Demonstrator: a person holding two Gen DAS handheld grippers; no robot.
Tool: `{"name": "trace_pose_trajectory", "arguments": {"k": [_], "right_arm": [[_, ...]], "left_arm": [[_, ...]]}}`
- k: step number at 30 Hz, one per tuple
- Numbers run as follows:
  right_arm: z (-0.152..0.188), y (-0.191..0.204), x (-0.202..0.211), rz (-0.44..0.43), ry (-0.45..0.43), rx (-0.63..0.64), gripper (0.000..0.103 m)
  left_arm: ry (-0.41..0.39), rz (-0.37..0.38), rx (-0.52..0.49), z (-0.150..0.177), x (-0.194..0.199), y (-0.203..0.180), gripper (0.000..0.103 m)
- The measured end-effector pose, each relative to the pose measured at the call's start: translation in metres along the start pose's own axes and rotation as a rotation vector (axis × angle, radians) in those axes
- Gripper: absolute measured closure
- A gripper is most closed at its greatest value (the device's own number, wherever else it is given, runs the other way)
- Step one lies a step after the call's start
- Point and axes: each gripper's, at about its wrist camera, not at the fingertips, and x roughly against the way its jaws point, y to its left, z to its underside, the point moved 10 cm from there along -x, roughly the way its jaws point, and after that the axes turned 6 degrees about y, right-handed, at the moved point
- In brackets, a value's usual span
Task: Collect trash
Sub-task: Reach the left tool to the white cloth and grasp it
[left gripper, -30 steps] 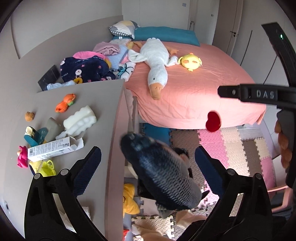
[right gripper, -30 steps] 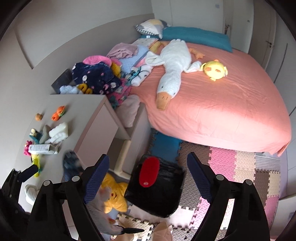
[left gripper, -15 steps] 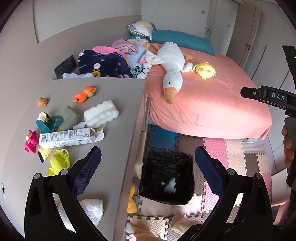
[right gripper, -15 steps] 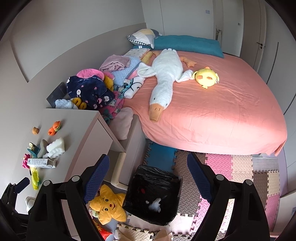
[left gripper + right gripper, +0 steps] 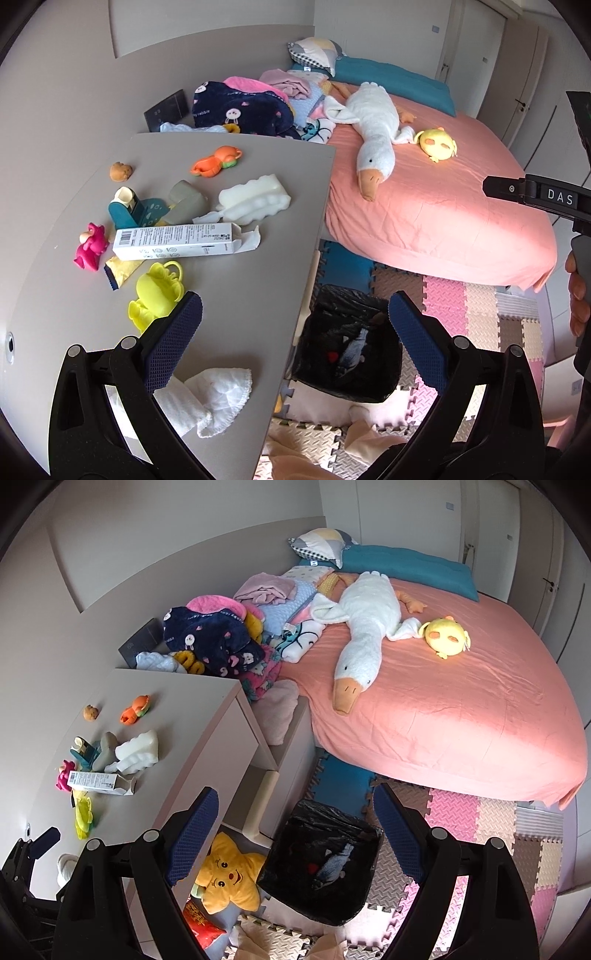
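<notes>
A black-lined trash bin [image 5: 332,306] stands on the floor beside the desk, and it also shows in the right wrist view [image 5: 295,897]. A dark fish-shaped item [image 5: 334,862] and a small red piece [image 5: 313,867] lie inside it. My left gripper [image 5: 293,338] is open and empty, above the desk edge and the bin. My right gripper [image 5: 295,830] is open and empty, high above the bin. On the desk [image 5: 266,206] lie a white carton [image 5: 177,242], a white foam block [image 5: 255,197] and a white cloth [image 5: 210,395].
Small toys lie on the desk: a yellow one [image 5: 157,295], a pink one [image 5: 90,245], an orange one [image 5: 216,162]. A pink bed [image 5: 461,709] holds a goose plush [image 5: 365,635]. A yellow star plush [image 5: 225,878] and foam mats [image 5: 498,830] cover the floor.
The dark fish-shaped item and the red piece, in mid-air one second ago, have dropped into the bin. Both grippers have risen and drawn back, and stay open.
</notes>
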Motion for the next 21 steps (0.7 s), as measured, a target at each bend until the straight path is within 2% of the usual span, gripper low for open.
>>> {"name": "trace_pose_trajectory", "arguments": {"k": [10,21], "right_arm": [[-0.001,0.045,-0.010,-0.047,0.024,0.113,0.017],[0.007,0.094,-0.019,-0.126,0.053,0.219,0.017]], "left_arm": [[0.007,-0.068,0.138,0.028,0.005,0.041,0.005],[0.050,-0.132,0.282,0.067,0.000,0.086,0.005]]}}
